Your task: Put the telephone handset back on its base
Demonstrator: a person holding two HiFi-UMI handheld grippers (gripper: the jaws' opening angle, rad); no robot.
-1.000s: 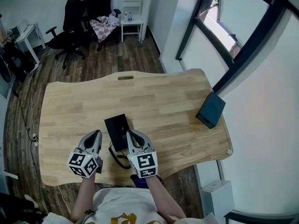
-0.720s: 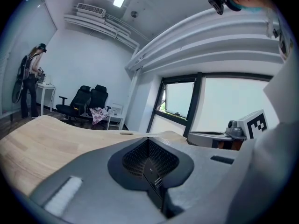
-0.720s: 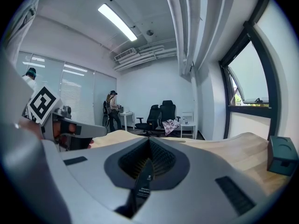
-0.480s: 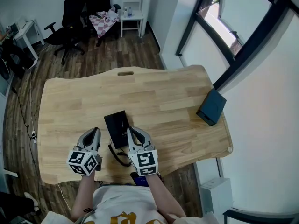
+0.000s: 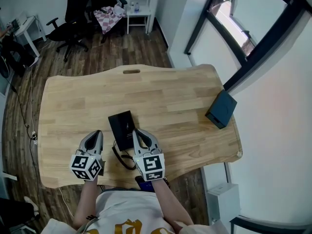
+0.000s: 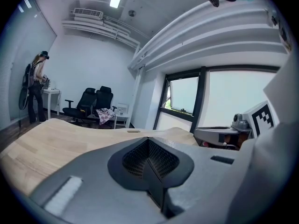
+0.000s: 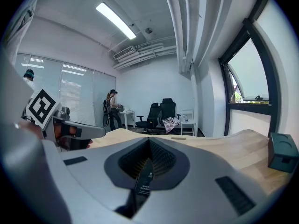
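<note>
Holding 2 tools low over the counter's (image 5: 165,94) near edge: left tool (image 5: 96,134) and right tool (image 5: 138,133), jaws of both pressed together, nothing between. Black telephone (image 5: 121,126) flat on counter, just beside right tool's tip; cord (image 5: 125,164) looping between the tools.

The surface (image 5: 170,101) is light wood with a small slot (image 5: 131,71) near its far edge. A black telephone (image 5: 122,126) lies near the front edge, with its cord (image 5: 123,161) curling just in front. A dark box (image 5: 221,109) sits at the right edge.
</note>
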